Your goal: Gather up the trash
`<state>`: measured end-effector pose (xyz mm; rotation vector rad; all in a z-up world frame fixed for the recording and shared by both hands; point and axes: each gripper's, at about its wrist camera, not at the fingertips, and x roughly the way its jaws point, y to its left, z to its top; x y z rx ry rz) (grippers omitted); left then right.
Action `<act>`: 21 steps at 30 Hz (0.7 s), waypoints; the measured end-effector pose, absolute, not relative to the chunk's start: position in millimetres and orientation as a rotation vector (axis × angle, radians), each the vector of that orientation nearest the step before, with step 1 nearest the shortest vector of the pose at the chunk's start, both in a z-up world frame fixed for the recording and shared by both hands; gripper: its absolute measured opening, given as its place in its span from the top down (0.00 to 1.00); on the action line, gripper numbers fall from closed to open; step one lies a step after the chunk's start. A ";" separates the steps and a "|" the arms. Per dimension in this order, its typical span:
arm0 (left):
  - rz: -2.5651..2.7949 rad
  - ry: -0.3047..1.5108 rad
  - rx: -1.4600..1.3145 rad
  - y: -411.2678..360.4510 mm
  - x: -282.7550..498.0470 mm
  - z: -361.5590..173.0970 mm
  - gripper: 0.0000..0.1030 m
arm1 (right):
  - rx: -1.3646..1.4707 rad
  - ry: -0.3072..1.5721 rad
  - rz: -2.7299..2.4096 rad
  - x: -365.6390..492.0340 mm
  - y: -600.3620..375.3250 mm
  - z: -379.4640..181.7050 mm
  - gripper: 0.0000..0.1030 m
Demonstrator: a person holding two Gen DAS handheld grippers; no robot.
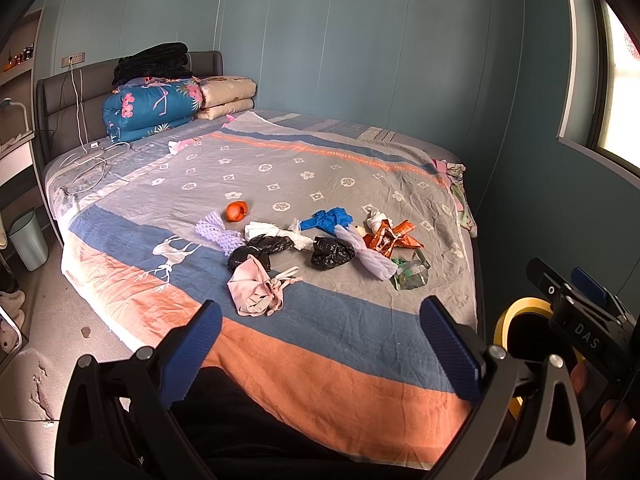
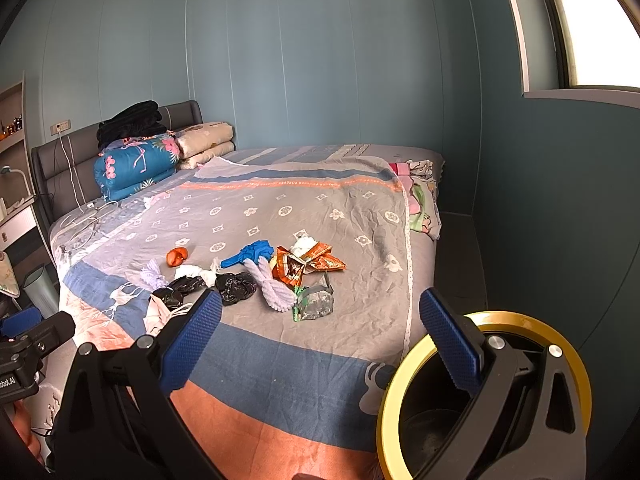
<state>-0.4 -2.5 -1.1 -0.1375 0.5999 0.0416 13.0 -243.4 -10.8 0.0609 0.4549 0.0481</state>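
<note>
Trash lies in a cluster on the bed: a pink crumpled bag, a black bag, a blue wrapper, an orange snack wrapper, a clear wrapper, white foam netting and an orange ball. A yellow-rimmed bin stands at the bed's near right corner. My left gripper is open and empty, short of the pile. My right gripper is open and empty, its right finger over the bin.
The bed's patterned blanket fills both views. Folded quilts and cables lie at the headboard. A pale green bin stands on the floor at the left. Clothes hang off the bed's far right edge by the wall.
</note>
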 end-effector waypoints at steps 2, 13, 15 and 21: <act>0.040 0.599 -0.137 -2.7 -0.7 -0.9 0.07 | 0.062 0.455 0.049 13.3 -243.4 -11.3 0.08; 0.039 0.598 -0.135 -3.7 -1.5 -2.0 0.07 | 0.063 0.456 0.048 12.8 -245.5 -9.5 0.08; 0.037 0.598 -0.136 -3.7 -1.7 -2.0 0.07 | 0.063 0.456 0.048 12.6 -245.4 -9.6 0.08; 0.034 0.601 -0.147 -2.2 0.3 -3.4 0.07 | 0.063 0.464 0.032 16.3 -246.8 -11.1 0.08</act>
